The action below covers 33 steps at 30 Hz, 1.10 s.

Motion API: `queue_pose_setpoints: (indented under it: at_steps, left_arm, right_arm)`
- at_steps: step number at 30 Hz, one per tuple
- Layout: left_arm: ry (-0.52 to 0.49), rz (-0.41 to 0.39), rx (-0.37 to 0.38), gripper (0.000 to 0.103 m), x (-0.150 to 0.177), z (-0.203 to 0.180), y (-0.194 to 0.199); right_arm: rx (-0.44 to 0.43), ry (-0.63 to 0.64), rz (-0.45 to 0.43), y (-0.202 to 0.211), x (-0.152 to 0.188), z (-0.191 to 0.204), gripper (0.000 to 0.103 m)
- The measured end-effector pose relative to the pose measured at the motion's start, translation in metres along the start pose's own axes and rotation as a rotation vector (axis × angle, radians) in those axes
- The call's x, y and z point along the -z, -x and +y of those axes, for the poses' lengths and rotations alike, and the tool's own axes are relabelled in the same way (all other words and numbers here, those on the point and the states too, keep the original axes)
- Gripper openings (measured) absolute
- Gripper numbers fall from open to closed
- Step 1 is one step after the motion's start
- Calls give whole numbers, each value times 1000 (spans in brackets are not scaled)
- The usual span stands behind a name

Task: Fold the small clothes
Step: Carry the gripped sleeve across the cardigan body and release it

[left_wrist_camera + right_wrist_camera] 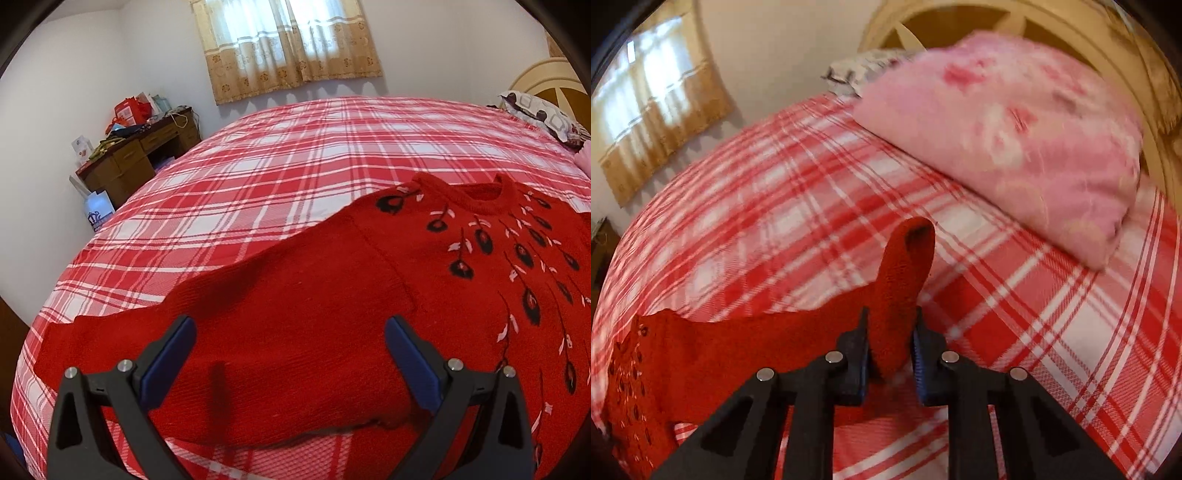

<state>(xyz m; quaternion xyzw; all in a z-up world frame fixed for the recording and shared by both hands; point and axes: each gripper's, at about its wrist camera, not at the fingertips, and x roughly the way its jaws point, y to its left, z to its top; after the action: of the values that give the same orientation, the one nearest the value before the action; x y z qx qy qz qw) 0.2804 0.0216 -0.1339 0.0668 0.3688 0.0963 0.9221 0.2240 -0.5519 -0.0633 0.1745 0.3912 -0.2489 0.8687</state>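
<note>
A red knitted sweater [461,288] with black and white leaf patterns lies front up on the red plaid bed [280,155]. Its left sleeve [258,332] stretches out flat toward the bed's near left. My left gripper [290,328] is open, its jaws wide apart just above that sleeve. In the right wrist view my right gripper [890,321] is shut on the sweater's other sleeve [905,266], whose cuff sticks up beyond the fingers. The sweater body [646,369] shows at the lower left there.
A pink pillow [1015,129] and a patterned pillow [543,114] lie at the headboard [960,18]. A cluttered wooden desk [140,147] stands against the left wall. A curtained window [284,40] is behind the bed.
</note>
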Motion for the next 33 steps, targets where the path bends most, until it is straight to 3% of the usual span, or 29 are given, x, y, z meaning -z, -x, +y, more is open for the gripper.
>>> queue_pose_setpoints:
  at_steps: [13, 33]
  left_arm:
    - [40, 6, -1, 103, 11, 26, -2]
    - [138, -3, 73, 103, 22, 53, -5]
  right_arm:
    - [-136, 239, -149, 78, -6, 132, 18]
    - [-397, 500, -172, 133, 48, 325, 18]
